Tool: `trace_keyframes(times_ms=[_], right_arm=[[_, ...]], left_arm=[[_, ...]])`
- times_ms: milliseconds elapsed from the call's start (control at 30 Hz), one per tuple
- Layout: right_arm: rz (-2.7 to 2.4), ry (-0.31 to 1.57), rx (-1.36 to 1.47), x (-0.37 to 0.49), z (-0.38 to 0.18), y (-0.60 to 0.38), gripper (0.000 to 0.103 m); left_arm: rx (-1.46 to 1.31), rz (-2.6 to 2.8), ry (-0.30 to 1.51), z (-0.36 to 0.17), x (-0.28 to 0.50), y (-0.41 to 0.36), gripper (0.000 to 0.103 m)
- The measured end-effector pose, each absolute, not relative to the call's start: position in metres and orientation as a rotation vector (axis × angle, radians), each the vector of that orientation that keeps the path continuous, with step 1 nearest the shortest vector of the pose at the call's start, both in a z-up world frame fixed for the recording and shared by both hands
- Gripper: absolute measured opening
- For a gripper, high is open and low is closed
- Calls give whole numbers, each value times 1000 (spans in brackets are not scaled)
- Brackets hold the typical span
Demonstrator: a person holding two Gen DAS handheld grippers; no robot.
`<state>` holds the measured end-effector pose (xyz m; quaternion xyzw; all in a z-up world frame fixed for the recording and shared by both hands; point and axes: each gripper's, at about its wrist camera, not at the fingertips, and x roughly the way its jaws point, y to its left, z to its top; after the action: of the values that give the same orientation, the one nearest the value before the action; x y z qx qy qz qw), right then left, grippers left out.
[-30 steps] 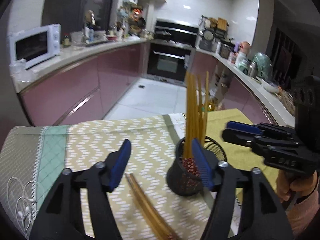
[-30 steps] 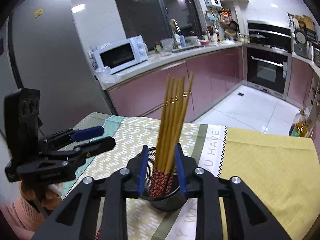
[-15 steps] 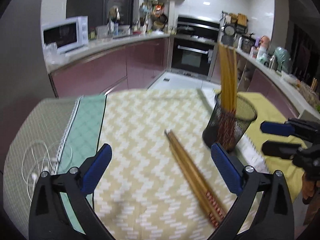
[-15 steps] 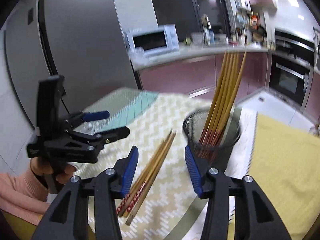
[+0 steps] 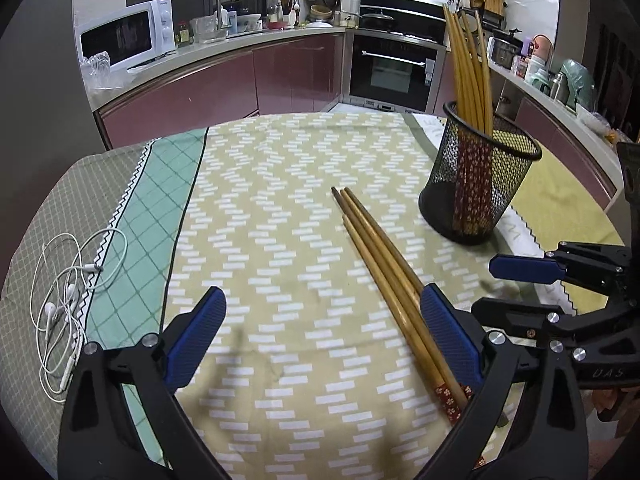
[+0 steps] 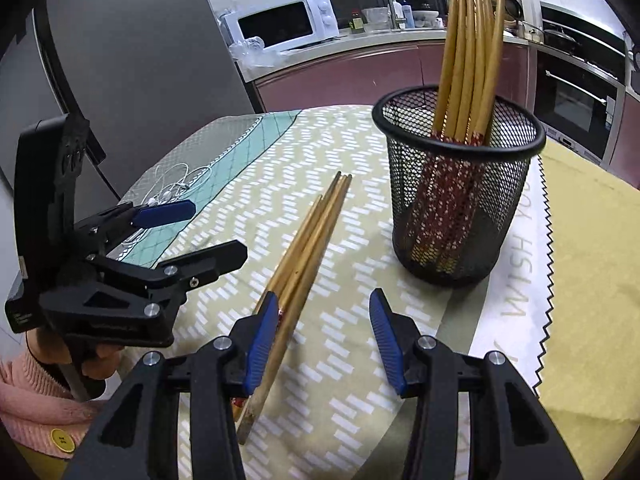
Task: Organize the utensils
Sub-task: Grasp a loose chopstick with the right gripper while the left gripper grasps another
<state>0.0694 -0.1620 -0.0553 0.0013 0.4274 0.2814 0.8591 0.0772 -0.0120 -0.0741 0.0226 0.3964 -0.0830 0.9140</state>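
Beside spread left gripper (image 5: 320, 336), earphones (image 5: 64, 300) show clearly; right gripper (image 6: 322, 340) spread too.

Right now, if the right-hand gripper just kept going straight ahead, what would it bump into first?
Probably the black mesh holder full of chopsticks: it stands just right of the line between the open right gripper pads. The loose chopsticks lie beside its left pad; depth is uncertain.

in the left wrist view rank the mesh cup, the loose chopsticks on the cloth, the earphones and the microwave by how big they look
1. Loose chopsticks: longest span, though thin.
2. Mesh cup.
3. Earphones and microwave: about alike in spread. The microwave stands far back on the counter, so nearness makes their order unsure.
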Motion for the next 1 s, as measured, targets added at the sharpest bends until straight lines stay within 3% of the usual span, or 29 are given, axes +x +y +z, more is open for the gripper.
trace_keyframes(times_ms=[400, 1000], right_arm=[[572, 916, -42, 79, -61, -143, 46], [521, 951, -108, 84, -67, -136, 35]], left_arm=[[65, -149, 837, -84, 80, -12, 92], [41, -227, 890, -90, 87, -13, 88]])
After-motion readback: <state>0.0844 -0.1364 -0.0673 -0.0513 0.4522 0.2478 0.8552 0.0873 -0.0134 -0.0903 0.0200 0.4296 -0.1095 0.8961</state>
